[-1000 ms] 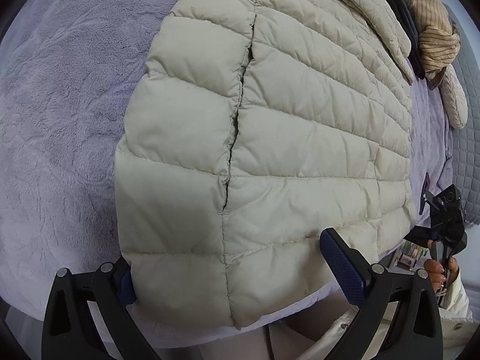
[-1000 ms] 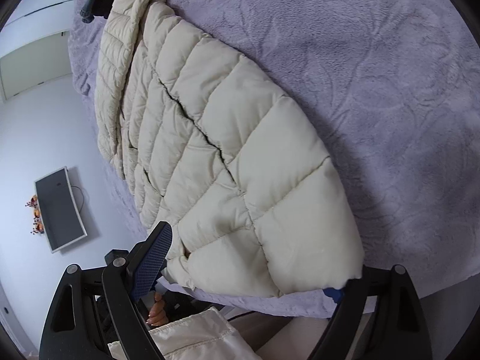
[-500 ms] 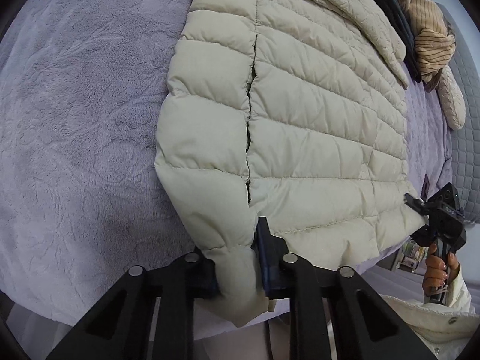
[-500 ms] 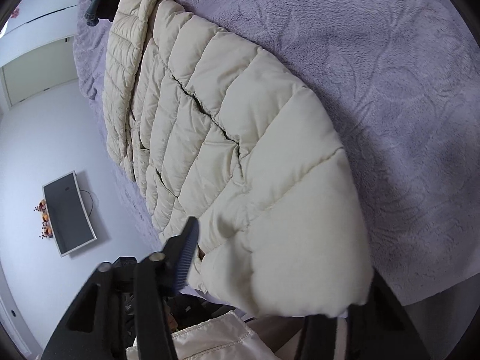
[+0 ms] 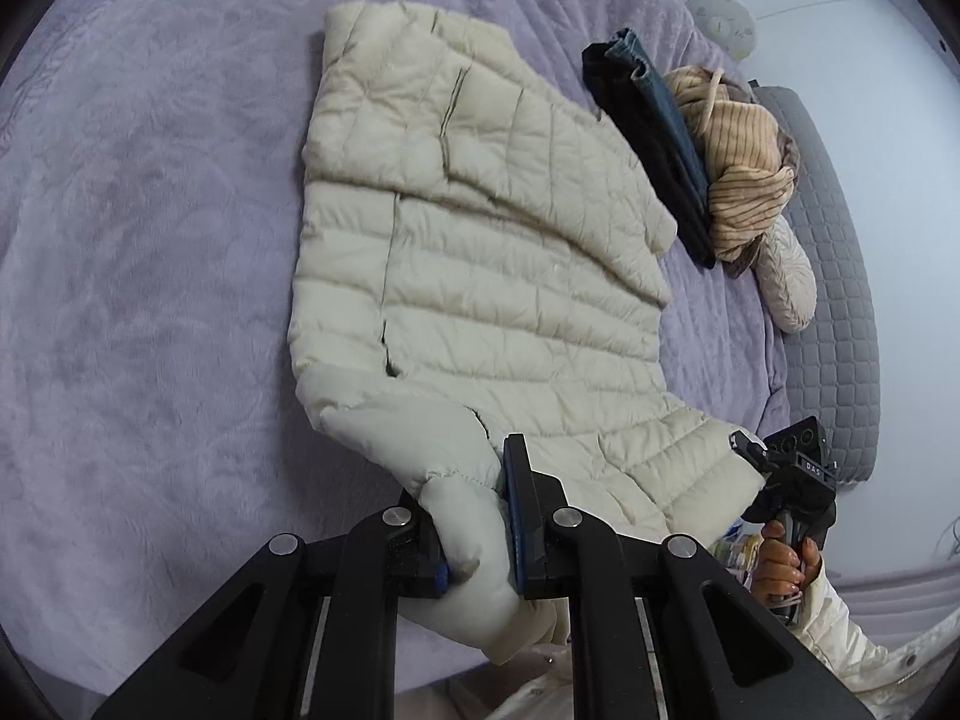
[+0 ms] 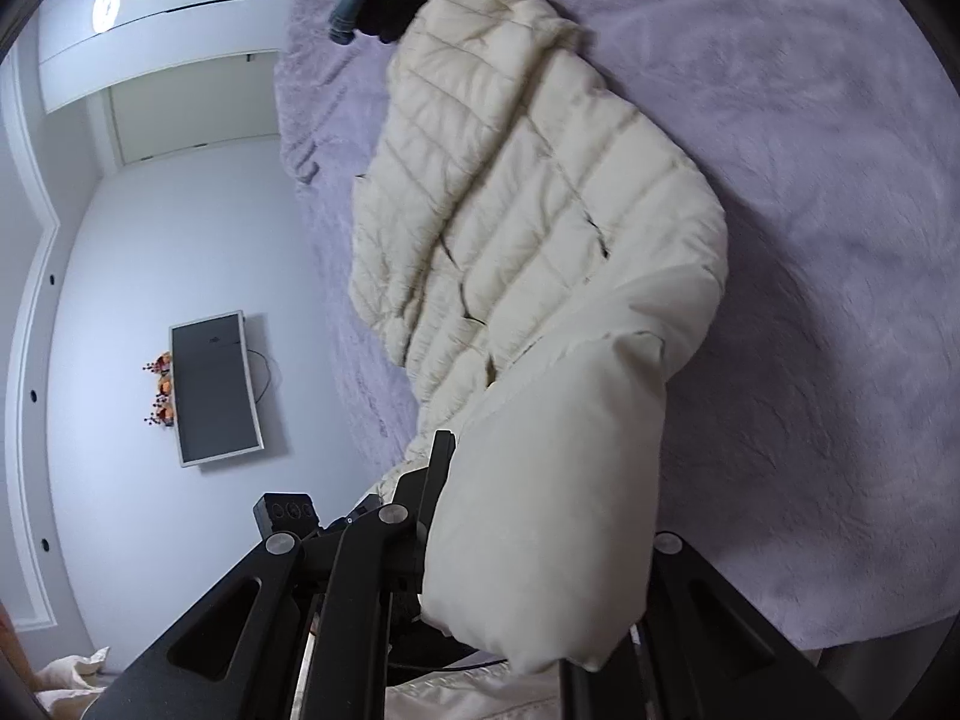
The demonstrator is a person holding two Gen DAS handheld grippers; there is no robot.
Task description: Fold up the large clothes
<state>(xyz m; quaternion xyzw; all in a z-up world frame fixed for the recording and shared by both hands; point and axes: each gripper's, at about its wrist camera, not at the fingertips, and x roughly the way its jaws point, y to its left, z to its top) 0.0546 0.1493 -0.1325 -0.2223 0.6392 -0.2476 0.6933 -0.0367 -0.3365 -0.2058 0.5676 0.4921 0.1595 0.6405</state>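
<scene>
A cream quilted puffer jacket [image 5: 480,276] lies spread on the purple blanket [image 5: 150,240]. My left gripper [image 5: 468,498] is shut on one bottom corner of its hem, and the fabric bulges out between the blue pads. That corner is raised off the bed. In the right wrist view the same jacket [image 6: 528,192] runs away from my right gripper [image 6: 540,498]. Its jaws are closing with the other hem corner pinched between them, and a puffed fold hides the right finger. The left wrist view shows the right gripper [image 5: 792,474] held by a hand at the bed's edge.
Folded dark jeans [image 5: 654,144], a beige striped garment [image 5: 744,180] and a small quilted pillow [image 5: 786,276] lie beyond the jacket. A grey quilted cover [image 5: 840,300] borders the bed. A wall screen [image 6: 213,387] hangs on the white wall.
Both grippers went from open around the hem to closed on its two corners. They then rose and pulled back, lifting the hem off the blanket.
</scene>
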